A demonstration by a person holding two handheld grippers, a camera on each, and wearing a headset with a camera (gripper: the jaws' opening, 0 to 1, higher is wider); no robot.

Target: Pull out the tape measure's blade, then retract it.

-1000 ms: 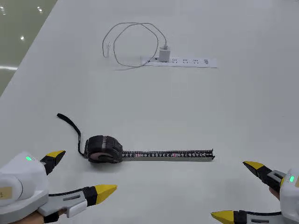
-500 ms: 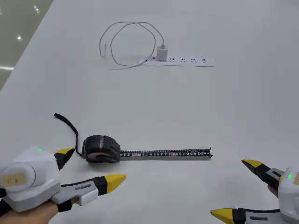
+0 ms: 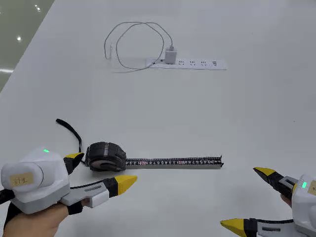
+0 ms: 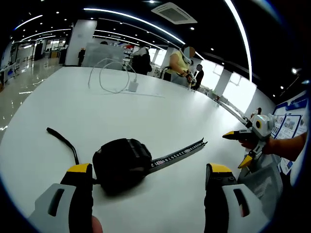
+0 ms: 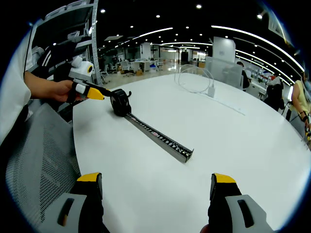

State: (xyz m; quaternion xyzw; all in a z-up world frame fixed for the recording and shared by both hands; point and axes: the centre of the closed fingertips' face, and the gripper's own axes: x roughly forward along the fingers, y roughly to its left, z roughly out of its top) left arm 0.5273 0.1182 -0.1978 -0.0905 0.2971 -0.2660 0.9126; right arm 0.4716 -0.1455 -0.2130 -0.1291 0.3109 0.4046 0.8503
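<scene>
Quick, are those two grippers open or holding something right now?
Left gripper: open, holding nothing; tape measure just ahead.
Right gripper: open, holding nothing.

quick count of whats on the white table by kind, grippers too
Black round tape measure, blade pulled out: 1
Flat white power strip: 1
White plug-in charger with its looped white cable: 1
Yellow-tipped two-jaw grippers, left gripper and right gripper, both open: 2
Total: 5
</scene>
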